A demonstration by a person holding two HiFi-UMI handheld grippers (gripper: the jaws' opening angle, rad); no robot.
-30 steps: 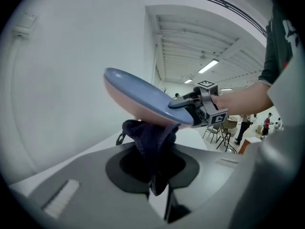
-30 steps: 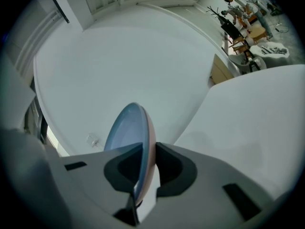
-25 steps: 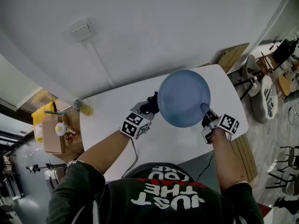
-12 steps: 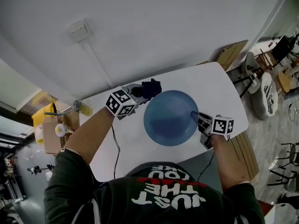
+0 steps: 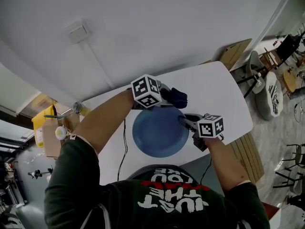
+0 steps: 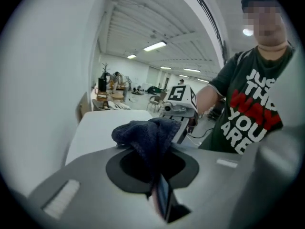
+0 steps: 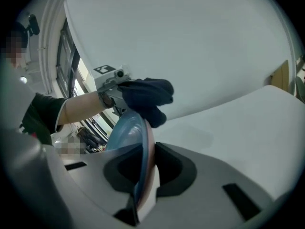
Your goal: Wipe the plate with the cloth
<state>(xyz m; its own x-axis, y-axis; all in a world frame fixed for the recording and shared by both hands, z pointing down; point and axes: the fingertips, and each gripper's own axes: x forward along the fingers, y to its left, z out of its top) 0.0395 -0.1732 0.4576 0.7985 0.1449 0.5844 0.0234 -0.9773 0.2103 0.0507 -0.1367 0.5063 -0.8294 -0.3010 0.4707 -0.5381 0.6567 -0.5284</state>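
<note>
While the white table [image 5: 224,94] fills the ground below, the blue plate [image 5: 159,132] hangs over it, its rim at three o'clock pinched in my right claw [image 5: 187,121], jaws barely parted. The dark cloth [image 5: 177,98] sits at the plate's one o'clock, clamped tight in my left claw [image 5: 169,97].

Bright even indoor light, soft shadows, fisheye-warped edges, dark vignetted corners, blurred foreground
</note>
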